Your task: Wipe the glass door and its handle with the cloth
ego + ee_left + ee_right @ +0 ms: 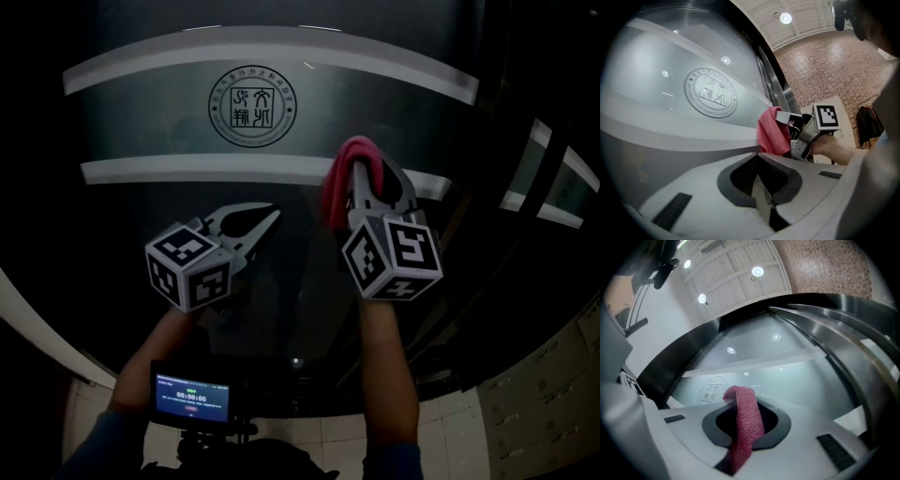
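The glass door [281, 202] is dark, with two frosted bands and a round seal [251, 105]. My right gripper [360, 174] is shut on a pink cloth [339, 184], held up against the glass just below the lower band. In the right gripper view the cloth [747, 423] runs between the shut jaws and folds over their tips. My left gripper [270, 217] hovers lower left of it, shut and holding nothing, close to the glass. The left gripper view shows the seal [711, 93], the cloth [772, 131] and the right gripper [799, 133]. No handle can be made out.
A metal door frame [843, 343] curves along the right side of the glass. Dark frame posts [539, 178] stand to the right, with pale floor tiles [525, 412] below. A small lit screen [192, 396] sits at the person's chest. A brick wall [825, 70] is behind.
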A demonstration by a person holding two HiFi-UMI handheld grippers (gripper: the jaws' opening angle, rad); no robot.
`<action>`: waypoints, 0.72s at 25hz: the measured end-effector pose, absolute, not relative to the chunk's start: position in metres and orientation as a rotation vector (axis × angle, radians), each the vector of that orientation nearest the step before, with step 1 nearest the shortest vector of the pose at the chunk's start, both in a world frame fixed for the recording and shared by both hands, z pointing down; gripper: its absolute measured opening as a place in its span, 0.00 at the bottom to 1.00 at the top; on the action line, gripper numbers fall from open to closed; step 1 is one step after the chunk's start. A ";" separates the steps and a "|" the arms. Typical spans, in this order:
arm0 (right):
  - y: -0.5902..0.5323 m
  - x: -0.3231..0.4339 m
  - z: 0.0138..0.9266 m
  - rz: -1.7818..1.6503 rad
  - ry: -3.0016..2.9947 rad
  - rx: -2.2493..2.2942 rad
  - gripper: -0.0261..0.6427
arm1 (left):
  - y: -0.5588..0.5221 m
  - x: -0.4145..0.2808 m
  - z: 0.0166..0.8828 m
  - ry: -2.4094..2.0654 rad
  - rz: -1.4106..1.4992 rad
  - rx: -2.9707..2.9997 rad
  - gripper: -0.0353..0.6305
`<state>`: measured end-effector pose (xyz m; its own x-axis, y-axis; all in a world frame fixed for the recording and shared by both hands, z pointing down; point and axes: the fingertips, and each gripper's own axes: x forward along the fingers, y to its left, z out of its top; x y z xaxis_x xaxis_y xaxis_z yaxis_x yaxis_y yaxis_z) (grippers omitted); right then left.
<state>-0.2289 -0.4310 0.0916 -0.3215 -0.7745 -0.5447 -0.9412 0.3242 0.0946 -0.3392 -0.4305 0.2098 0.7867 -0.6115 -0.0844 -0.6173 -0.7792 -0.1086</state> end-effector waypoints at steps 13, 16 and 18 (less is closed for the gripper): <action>-0.422 -0.553 0.174 0.466 2.546 -0.995 0.08 | -0.424 -0.584 0.248 1.494 0.047 -2.638 0.07; -0.422 -0.608 0.189 0.427 2.597 -0.925 0.08 | -0.419 -0.632 0.263 1.591 -0.004 -2.598 0.07; -0.426 -0.637 0.198 0.398 2.616 -0.887 0.08 | -0.416 -0.658 0.271 1.644 -0.054 -2.557 0.07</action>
<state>-0.6372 -0.4257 0.1985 -0.7431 -0.5288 -0.4100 -0.6267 0.7647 0.1496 -0.6583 -0.4160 0.2708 0.4161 -0.9090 -0.0254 -0.9054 -0.4115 -0.1044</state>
